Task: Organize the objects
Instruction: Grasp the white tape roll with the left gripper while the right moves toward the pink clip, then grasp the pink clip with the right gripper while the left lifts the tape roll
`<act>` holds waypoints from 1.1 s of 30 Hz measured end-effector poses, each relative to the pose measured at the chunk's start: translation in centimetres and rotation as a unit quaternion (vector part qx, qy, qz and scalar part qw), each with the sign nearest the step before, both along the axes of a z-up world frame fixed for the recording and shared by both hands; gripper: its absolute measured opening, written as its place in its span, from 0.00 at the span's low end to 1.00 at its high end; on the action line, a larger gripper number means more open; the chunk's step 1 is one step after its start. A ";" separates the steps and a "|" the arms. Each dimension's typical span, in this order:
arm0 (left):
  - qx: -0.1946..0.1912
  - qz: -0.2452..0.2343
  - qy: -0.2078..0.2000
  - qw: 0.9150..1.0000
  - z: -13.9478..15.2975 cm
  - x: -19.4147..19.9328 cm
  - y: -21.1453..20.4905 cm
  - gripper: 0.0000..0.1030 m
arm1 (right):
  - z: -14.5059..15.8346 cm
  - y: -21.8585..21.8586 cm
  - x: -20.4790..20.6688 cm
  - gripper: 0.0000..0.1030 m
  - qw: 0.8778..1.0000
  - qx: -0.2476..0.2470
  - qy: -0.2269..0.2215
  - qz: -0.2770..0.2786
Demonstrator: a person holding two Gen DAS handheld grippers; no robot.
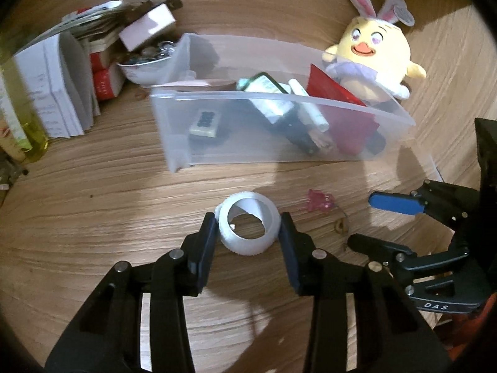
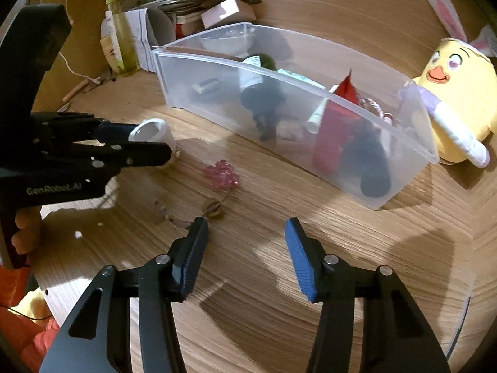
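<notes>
A white ring-shaped roll (image 1: 242, 245) lies on the wooden table with its hole facing the left wrist camera. My left gripper (image 1: 248, 220) has a pad against each side of it, shut on the roll. The right wrist view shows the same grip (image 2: 152, 143) from the side, with the roll (image 2: 155, 130) between the fingers. My right gripper (image 2: 247, 227) stands open over bare wood with nothing between its fingers. A pink charm (image 2: 220, 174) on a small ring lies just ahead and to its left. A clear plastic bin (image 1: 279, 99) behind holds several items.
A yellow plush chick with bunny ears (image 1: 376, 56) leans on the bin's right end. At the back left are stacked papers (image 1: 59, 93), a white bowl of small metal things (image 1: 143, 65) and a yellow-green bottle (image 2: 121, 40). A person's hand (image 2: 25, 233) holds the left gripper's handle.
</notes>
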State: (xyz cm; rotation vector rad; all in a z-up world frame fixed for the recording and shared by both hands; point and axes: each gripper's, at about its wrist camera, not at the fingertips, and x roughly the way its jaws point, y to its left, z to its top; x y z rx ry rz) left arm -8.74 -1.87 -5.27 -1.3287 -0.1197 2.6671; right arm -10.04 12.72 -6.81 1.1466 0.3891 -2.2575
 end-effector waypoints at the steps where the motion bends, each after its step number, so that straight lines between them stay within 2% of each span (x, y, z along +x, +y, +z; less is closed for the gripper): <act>1: -0.001 0.004 0.002 1.000 0.1 0.2 -0.3 0.39 | 0.0 -0.1 0.0 0.47 1.000 -0.001 -0.001 0.001; 4: -0.001 0.010 0.004 1.000 0.1 0.4 -0.9 0.39 | 0.0 -0.6 0.0 0.44 1.000 -0.003 -0.002 0.006; 10: 0.000 0.019 0.009 1.000 0.2 1.2 -1.7 0.39 | 0.2 -1.4 0.2 0.43 1.000 -0.015 -0.012 0.015; 16: 0.001 0.027 0.022 0.999 0.8 1.8 -2.7 0.39 | 1.4 -1.2 0.0 0.43 0.999 -0.041 -0.003 0.005; 21: 0.003 0.034 0.031 0.999 1.3 2.3 -3.4 0.39 | 0.5 -2.0 -1.6 0.43 1.000 -0.022 -0.004 -0.014; 23: 0.003 0.037 0.034 0.999 1.5 2.5 -3.7 0.39 | 0.1 -2.4 -1.8 0.40 1.000 -0.012 -0.004 -0.012; 25: 0.003 0.038 0.038 0.999 1.8 2.7 -4.0 0.39 | -0.4 -2.9 -2.0 0.27 1.000 -0.003 -0.009 -0.009; 28: 0.002 0.042 0.046 0.998 2.2 2.9 -4.2 0.39 | -0.7 -3.1 -2.2 0.18 1.000 0.003 -0.003 -0.009; 33: 0.004 0.047 0.058 0.997 3.0 3.1 -4.4 0.39 | -0.5 -2.8 -2.1 0.18 1.000 -0.005 -0.005 -0.012</act>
